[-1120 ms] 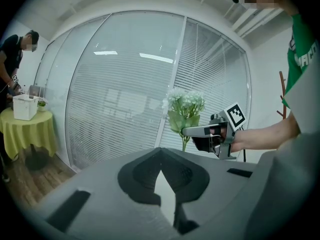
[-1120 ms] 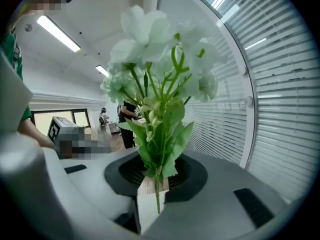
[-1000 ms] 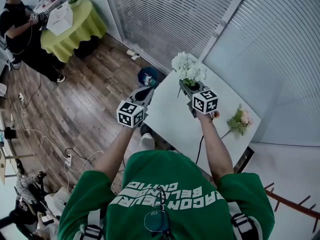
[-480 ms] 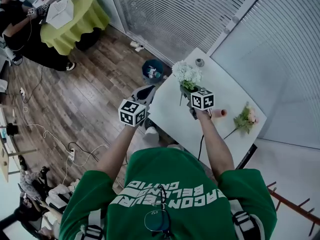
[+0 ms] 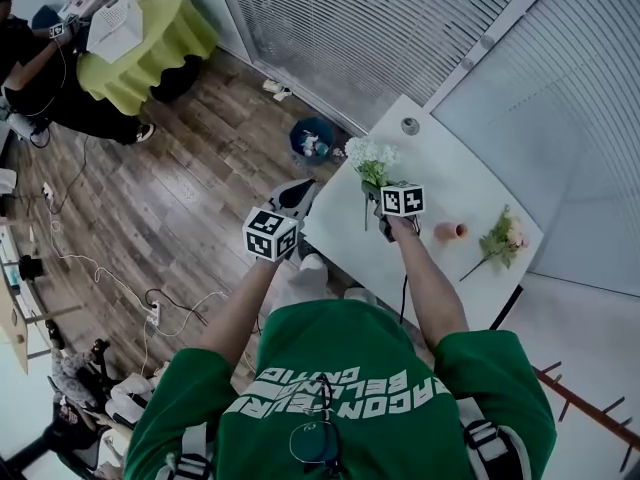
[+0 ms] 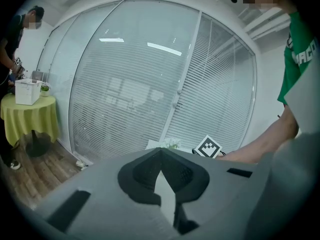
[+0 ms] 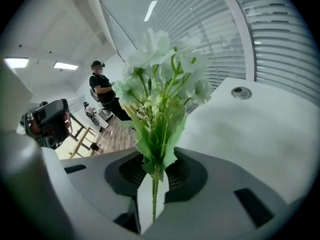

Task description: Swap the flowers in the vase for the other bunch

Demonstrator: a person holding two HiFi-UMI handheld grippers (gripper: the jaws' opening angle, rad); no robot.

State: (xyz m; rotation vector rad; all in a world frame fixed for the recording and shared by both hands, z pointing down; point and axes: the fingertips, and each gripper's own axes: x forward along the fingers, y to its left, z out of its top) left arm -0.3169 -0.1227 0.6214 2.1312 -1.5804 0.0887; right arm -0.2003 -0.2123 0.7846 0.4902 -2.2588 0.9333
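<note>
My right gripper [image 5: 378, 190] is shut on the stem of a white flower bunch [image 5: 368, 155] and holds it upright over the near left part of the white table [image 5: 452, 176]. In the right gripper view the green stem runs down between the jaws [image 7: 156, 173] and the white blooms [image 7: 162, 79] fill the middle. A small orange vase [image 5: 450, 231] stands on the table to the right of that hand, with nothing showing in it. A pink bunch [image 5: 500, 240] lies flat beyond the vase. My left gripper [image 5: 299, 192] is shut and holds nothing, off the table's left edge, over the floor.
A small round disc [image 5: 410, 125] sits at the table's far corner. A blue bin [image 5: 312, 138] stands on the wooden floor by the table. Slatted glass walls run behind the table. Far left, a person sits at a green-draped round table [image 5: 150, 40].
My right gripper has come down towards the table with the white bunch still in it. The left gripper has sunk a little.
</note>
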